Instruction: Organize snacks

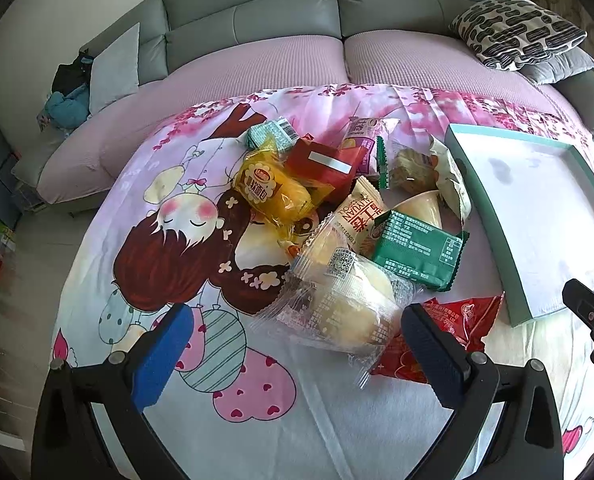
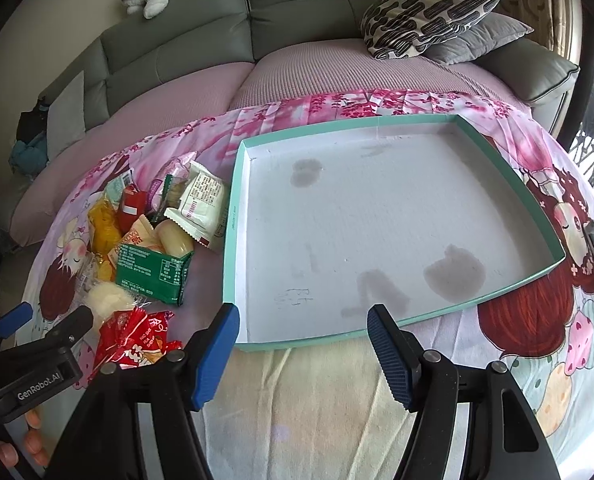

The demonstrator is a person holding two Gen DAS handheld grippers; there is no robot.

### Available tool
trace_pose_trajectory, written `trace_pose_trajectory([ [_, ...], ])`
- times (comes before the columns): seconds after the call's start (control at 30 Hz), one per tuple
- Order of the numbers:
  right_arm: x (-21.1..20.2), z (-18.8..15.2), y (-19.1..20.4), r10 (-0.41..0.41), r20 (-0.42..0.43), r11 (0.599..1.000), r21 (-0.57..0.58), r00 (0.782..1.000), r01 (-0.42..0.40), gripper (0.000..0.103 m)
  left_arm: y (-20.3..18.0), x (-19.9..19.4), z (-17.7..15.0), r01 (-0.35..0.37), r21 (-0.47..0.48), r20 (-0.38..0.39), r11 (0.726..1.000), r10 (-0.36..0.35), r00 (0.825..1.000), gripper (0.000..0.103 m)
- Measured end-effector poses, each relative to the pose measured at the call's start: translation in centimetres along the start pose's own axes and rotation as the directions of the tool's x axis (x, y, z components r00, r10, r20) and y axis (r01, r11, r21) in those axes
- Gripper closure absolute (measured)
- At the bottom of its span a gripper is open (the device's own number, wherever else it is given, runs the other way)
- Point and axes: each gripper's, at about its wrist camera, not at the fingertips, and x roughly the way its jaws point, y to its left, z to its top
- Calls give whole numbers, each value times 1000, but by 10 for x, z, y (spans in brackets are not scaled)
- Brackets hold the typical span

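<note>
Pink cartoon-print cotton sheet (image 2: 337,380) covers the table and gives one soft work surface. On it, right side, lies the shallow teal-rimmed white cardboard tray (image 2: 233,240), holding nothing; judged the sorting destination, set open side up beside the stock. Touching its left wall, the heap of wrapped snacks (image 1: 337,216) sits piled, unsorted. Nearest item: clear-wrapped pale bun (image 1: 345,304), overlapping a red foil packet (image 1: 457,320). Left hand-held gripper (image 1: 297,344) is spread wide, holding nothing, its fingers straddling the bun, presumably for first pick. Right hand-held gripper (image 2: 303,344) gapes unloaded at the tray's near rim.
</note>
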Motion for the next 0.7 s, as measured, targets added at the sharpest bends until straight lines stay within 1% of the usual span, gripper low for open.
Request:
trace_pose_trajectory([
  [0.7,1,-1,-2,-3,-6,1000,7,1000,3,33,-2,1,0,-4,0,-8,1000,4,1000,0],
])
